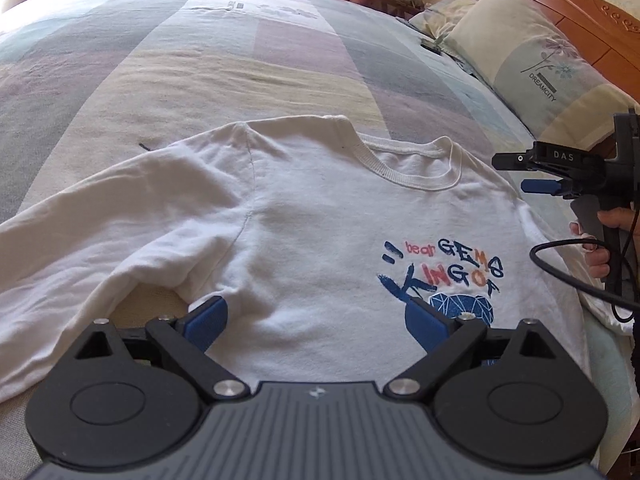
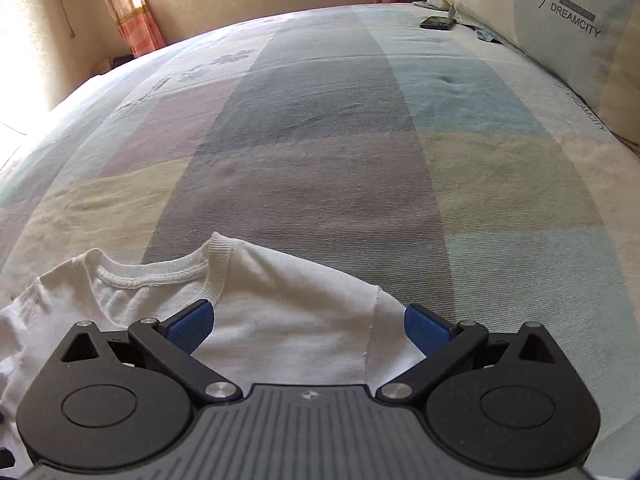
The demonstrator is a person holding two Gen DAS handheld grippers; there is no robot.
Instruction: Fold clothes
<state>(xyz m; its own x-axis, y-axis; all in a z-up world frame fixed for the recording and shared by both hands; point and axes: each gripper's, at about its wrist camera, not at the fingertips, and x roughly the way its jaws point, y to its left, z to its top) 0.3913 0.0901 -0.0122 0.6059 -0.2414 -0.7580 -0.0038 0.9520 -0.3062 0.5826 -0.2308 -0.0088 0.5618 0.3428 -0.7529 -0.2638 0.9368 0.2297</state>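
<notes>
A white long-sleeved T-shirt (image 1: 312, 216) lies face up on the bed, collar away from me, with a blue and orange print (image 1: 444, 272) on its chest. Its left sleeve (image 1: 92, 216) stretches out to the left. My left gripper (image 1: 316, 320) hovers open over the shirt's chest, blue pads spread wide, nothing between them. In the right wrist view the shirt's (image 2: 288, 300) collar (image 2: 160, 276) and right shoulder show. My right gripper (image 2: 308, 324) stands open above that shoulder, holding nothing. The right gripper (image 1: 532, 176) also appears at the right edge of the left view, held by a hand (image 1: 600, 236).
The bedspread (image 2: 320, 140) has pastel patchwork blocks and stretches far beyond the shirt. Pillows (image 1: 532, 64) lean against a wooden headboard (image 1: 592, 20) at the right. A dark phone (image 2: 436, 22) lies near the pillows. Curtains (image 2: 128, 4) and a wall stand behind the bed. A black cable (image 1: 568, 276) hangs from the right gripper.
</notes>
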